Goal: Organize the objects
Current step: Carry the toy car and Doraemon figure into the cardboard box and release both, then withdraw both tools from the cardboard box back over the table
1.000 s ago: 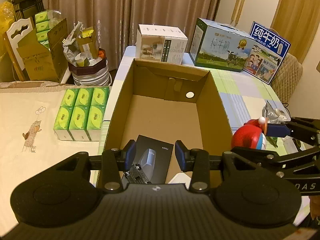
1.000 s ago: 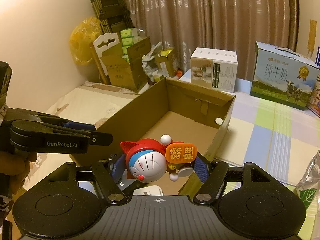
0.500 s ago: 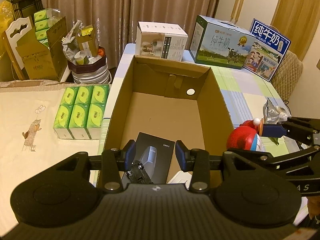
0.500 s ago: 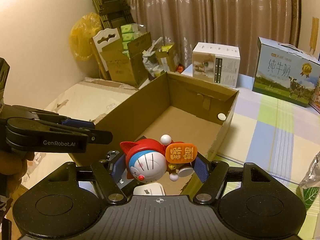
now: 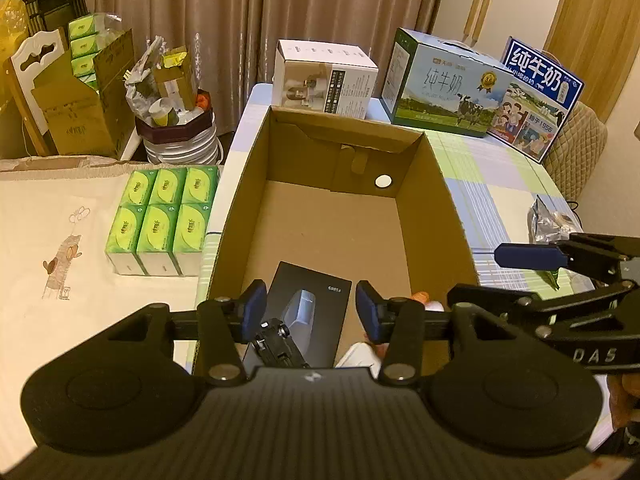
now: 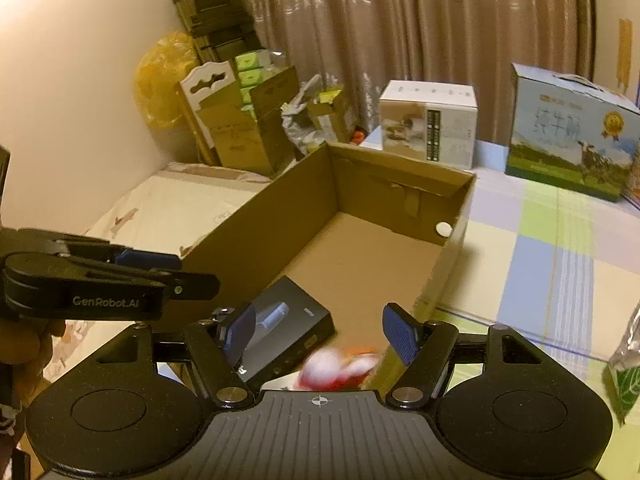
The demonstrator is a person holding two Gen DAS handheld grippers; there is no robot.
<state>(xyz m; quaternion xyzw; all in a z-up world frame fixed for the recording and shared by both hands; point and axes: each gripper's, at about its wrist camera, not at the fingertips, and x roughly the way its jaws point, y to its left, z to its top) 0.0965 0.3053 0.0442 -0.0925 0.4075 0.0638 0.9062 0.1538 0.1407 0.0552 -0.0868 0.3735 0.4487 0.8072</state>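
Left wrist view, from left to right: a six-pack of green tissue packs (image 5: 162, 220) sits just beside the cardboard box (image 5: 434, 216), whose far half is bare floor with open room. At its near end lies a black product box (image 5: 320, 300) with small writing too fine to read, a small black toy car (image 5: 276, 340) touching its near edge. The left claw (image 5: 308, 310) hangs spread and empty over them. Beyond stand a white carton (image 5: 326, 78) and milk cartons (image 5: 448, 88) printed "纯牛奶". In the right wrist view, "GenRobot.AI" reads on the left tool; the right claw (image 6: 320, 334) is spread, pinching nothing, with a blurred red-and-white toy (image 6: 336, 368) below it inside the box's near right corner, beside the checked worktop (image 6: 540, 248).
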